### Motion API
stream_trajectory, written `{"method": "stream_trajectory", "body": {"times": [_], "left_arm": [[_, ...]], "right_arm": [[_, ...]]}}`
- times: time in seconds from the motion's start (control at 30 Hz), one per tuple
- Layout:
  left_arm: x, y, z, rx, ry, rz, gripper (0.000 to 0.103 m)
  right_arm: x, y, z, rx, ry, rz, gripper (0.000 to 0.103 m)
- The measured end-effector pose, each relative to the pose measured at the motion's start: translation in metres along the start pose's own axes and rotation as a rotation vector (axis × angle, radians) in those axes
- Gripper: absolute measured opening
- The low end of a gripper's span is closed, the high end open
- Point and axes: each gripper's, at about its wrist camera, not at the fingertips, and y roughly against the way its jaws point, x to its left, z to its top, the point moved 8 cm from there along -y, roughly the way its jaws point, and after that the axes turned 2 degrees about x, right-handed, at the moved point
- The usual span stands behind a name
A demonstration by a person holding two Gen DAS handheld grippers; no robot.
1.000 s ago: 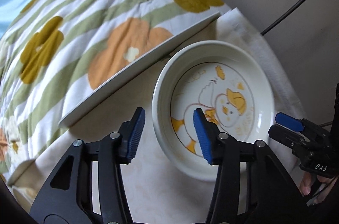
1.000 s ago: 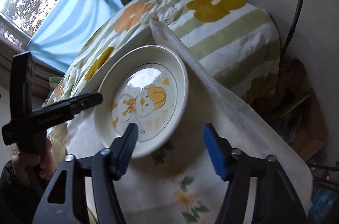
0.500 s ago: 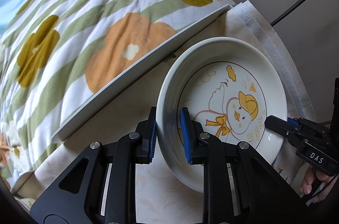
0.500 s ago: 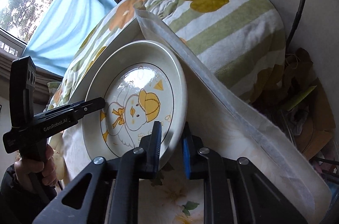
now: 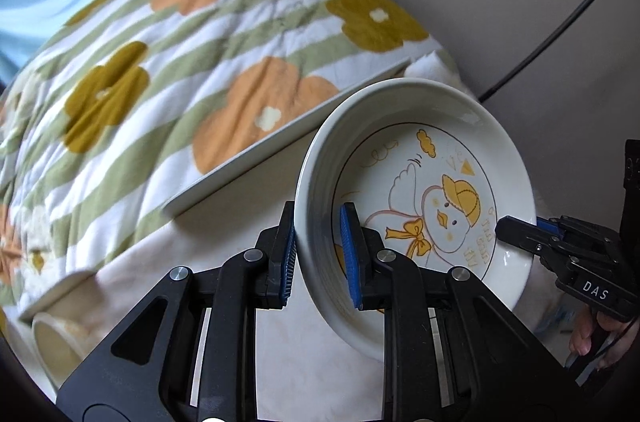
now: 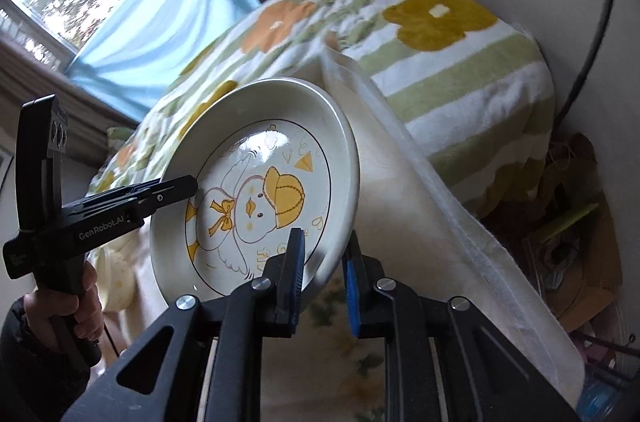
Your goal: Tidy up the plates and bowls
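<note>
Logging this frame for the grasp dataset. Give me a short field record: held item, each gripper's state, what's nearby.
held item: duck plate, tilted, lifted off the cloth
left gripper: shut on the plate's near rim
right gripper: shut on the opposite rim
surface: pale floral tablecloth
nearby: cream bowl at lower left of the left wrist view; flowered striped blanket behind

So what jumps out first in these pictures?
A white duck plate, held tilted at the centre with the left tool and right tool clamped on opposite rims. Behind it lies a flowered green-striped blanket, with a blue curtain at the window.
</note>
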Motion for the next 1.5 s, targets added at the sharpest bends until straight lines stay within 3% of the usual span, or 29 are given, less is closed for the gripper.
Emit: {"method": "stream_trajectory", "body": {"times": [0.27,0.53,0.77,1.2,1.5], "left_arm": [[0.019,0.080,-0.061,-0.100,0.115,0.028,0.018],[0.048,0.140,-0.165,-0.132,0.245,0.068,0.018],[0.071,0.169,-0.244,-0.134,0.346,0.125,0.018],[0.099,0.156,-0.361,-0.107,0.573,0.192,0.018],[0.110,0.131,-0.390,-0.092,0.658,0.238,0.019]], "right_arm": [[0.056,0.041,-0.026,-0.006,0.124,0.039,0.017],[0.114,0.064,-0.094,0.025,0.226,0.098,0.017],[0.148,0.050,-0.153,0.108,0.304,0.157,0.017],[0.185,0.000,-0.206,0.255,0.561,0.192,0.017],[0.201,-0.024,-0.223,0.284,0.691,0.176,0.017]]}}
